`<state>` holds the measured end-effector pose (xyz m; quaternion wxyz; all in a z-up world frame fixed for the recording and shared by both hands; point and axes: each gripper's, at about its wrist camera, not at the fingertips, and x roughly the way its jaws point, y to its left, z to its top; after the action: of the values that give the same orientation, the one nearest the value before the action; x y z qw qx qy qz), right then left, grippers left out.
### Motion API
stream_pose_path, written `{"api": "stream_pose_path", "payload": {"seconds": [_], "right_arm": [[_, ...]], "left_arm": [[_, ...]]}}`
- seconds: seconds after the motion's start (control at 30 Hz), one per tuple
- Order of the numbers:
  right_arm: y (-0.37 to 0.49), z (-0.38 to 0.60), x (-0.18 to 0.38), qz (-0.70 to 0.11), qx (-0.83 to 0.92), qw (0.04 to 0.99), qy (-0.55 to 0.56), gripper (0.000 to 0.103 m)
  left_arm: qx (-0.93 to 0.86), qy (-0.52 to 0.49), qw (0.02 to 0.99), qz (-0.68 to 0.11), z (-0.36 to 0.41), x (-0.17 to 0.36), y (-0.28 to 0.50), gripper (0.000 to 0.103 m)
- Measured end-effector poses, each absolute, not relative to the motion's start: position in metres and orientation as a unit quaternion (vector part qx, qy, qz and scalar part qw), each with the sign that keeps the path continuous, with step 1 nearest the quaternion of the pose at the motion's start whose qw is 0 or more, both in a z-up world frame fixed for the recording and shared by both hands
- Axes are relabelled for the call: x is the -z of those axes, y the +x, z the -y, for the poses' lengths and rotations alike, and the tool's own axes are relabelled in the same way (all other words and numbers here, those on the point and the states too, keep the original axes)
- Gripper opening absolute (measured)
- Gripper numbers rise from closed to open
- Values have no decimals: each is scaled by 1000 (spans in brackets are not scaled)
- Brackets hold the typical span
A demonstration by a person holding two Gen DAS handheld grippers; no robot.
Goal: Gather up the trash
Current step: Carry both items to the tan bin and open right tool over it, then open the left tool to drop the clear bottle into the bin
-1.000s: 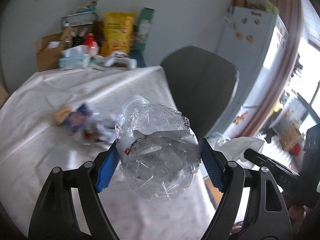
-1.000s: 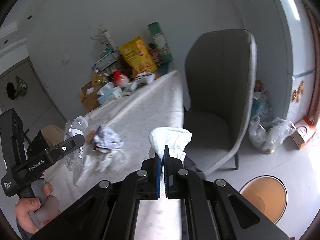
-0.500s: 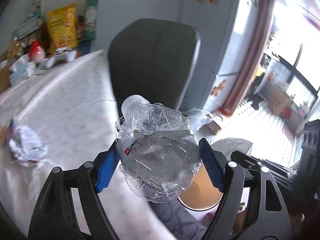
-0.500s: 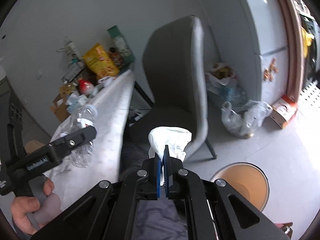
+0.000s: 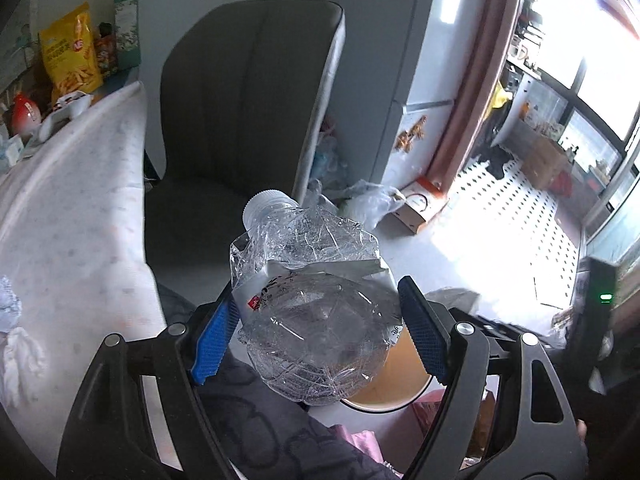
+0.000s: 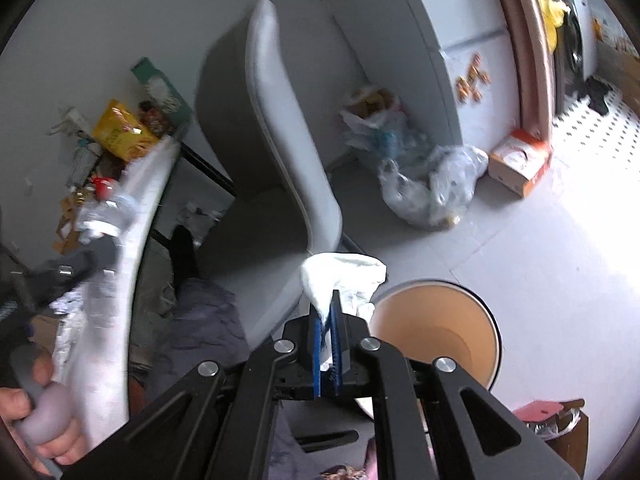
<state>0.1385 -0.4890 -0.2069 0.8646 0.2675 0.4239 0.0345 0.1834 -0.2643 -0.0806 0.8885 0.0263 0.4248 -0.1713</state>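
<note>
Grey floor beside a grey chair [image 6: 276, 184]: left gripper [image 5: 320, 326] clamps a crushed plastic bottle [image 5: 312, 304]; right gripper [image 6: 329, 320] pinches what looks like tissue [image 6: 344, 276], apparently above an orange bin [image 6: 436, 340].

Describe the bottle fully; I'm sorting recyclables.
The bottle is clear thin plastic, crumpled and creased, seemingly empty, with a white screw cap on and a torn white label with dark print and a red mark. It lies base toward the camera, cap pointing away, clamped between the blue pads of the left gripper, above the rim of an orange bin.
</note>
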Motion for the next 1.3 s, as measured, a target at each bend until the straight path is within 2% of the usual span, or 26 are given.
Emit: {"api": "stream_pose_path", "payload": {"seconds": [0.07, 0.13, 0.17, 0.2, 0.73, 0.77, 0.83, 0.87, 1.17, 1.3], "right_arm": [[141, 498, 221, -435, -29, 853, 288, 11], [138, 508, 228, -431, -14, 850, 302, 48], [134, 512, 227, -421, -2, 855, 304, 72], [132, 515, 225, -413, 5, 859, 301, 74], [100, 597, 203, -374, 101, 864, 323, 75], [98, 601, 202, -371, 106, 864, 325, 76], [96, 604, 201, -368, 110, 863, 327, 76], [96, 605, 201, -368, 110, 863, 327, 76], [104, 585, 194, -372, 91, 867, 320, 76], [109, 564, 180, -368, 76, 875, 305, 81]], "left_arm": [[173, 30, 886, -429, 267, 83, 186, 78], [175, 34, 883, -434, 271, 86, 187, 78], [177, 35, 882, -436, 273, 87, 187, 78], [178, 36, 881, -437, 275, 88, 188, 78], [260, 58, 825, -498, 355, 130, 195, 78], [265, 60, 821, -503, 360, 132, 195, 79], [268, 64, 818, -506, 363, 134, 194, 90], [266, 63, 820, -502, 362, 133, 193, 97], [236, 15, 848, -474, 315, 93, 190, 97], [213, -6, 865, -454, 285, 72, 186, 97]]}}
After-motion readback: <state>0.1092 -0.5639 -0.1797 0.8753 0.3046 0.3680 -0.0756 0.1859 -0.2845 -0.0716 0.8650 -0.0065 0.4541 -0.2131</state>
